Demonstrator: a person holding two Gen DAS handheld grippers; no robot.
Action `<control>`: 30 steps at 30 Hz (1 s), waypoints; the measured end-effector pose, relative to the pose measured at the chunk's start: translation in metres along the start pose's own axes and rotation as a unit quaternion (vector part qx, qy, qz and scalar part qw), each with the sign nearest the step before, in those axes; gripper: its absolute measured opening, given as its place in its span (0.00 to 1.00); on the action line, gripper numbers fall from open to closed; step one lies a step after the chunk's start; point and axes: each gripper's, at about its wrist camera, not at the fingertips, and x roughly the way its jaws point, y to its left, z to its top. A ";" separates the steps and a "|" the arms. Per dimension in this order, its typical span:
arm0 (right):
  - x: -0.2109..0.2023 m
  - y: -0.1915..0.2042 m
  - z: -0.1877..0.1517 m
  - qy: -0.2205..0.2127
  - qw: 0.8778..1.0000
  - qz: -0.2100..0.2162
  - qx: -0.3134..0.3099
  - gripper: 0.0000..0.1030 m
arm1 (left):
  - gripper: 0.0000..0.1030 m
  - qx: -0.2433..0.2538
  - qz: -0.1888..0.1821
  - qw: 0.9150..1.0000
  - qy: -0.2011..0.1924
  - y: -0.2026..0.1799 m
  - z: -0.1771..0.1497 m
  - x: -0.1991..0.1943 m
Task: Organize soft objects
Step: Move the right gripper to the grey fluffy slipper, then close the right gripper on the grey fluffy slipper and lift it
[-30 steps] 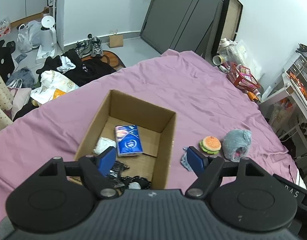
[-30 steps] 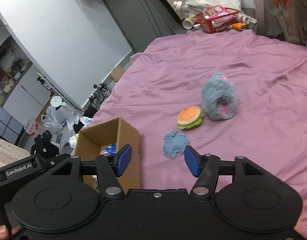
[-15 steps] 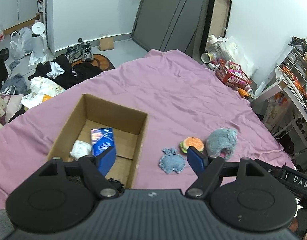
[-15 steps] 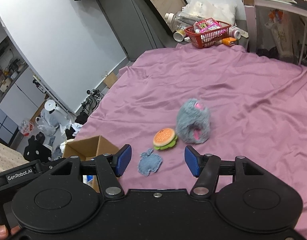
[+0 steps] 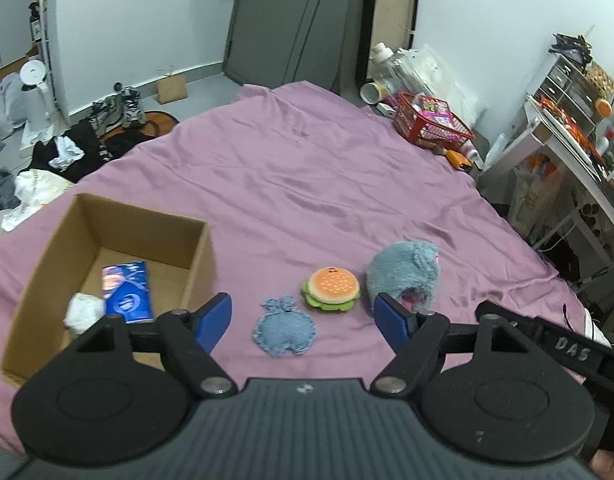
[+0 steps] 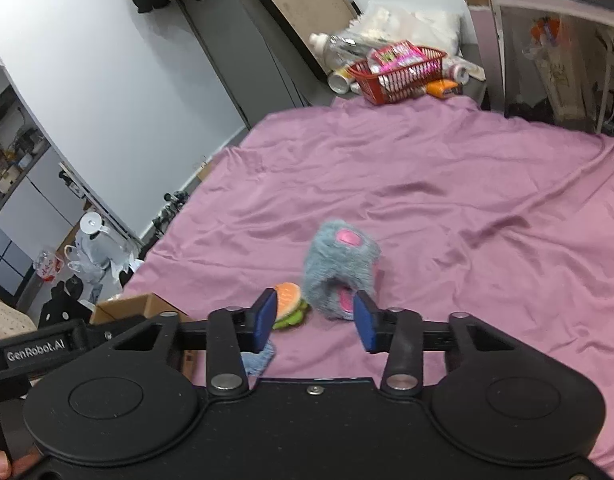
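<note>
On the purple bed sheet lie a flat blue denim plush [image 5: 285, 329], a burger plush [image 5: 331, 289] and a grey furry plush [image 5: 403, 276] in a row. My left gripper [image 5: 305, 320] hovers open above the denim plush. An open cardboard box [image 5: 59, 240] sits to the left, holding a blue tissue pack [image 5: 127, 291] and a white wad [image 5: 82, 312]. In the right wrist view my right gripper [image 6: 315, 322] is open just short of the grey furry plush [image 6: 339, 268], with the burger plush [image 6: 289, 308] by its left finger and the denim plush [image 6: 259, 360] half hidden under it.
A red basket [image 5: 431, 126] of packets and bottles stands past the bed's far right corner. A cluttered white desk [image 5: 567, 140] runs along the right. Clothes, shoes and a white kettle [image 5: 35, 92] litter the floor at left. Open sheet [image 6: 487, 220] stretches beyond the toys.
Both grippers have swung right, away from the box and toward the three toys. The right gripper has come close to the grey furry plush and its fingers stand nearer together.
</note>
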 end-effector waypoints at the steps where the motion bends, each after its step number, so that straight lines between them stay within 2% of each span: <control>1: 0.003 -0.003 0.000 0.004 1.000 0.001 0.002 0.36 | 0.74 0.003 -0.002 1.000 0.000 -0.003 0.000 0.004; 11: 0.046 -0.038 0.002 0.032 0.998 0.015 0.043 0.32 | 0.71 0.034 -0.007 0.999 0.026 -0.040 0.000 0.062; 25: 0.105 -0.071 0.006 0.082 0.992 0.022 0.098 0.27 | 0.67 0.050 -0.021 0.996 0.075 -0.066 0.005 0.143; 30: 0.122 -0.080 0.008 0.086 0.988 0.031 0.127 0.27 | 0.55 0.046 -0.042 0.995 0.082 -0.069 0.012 0.162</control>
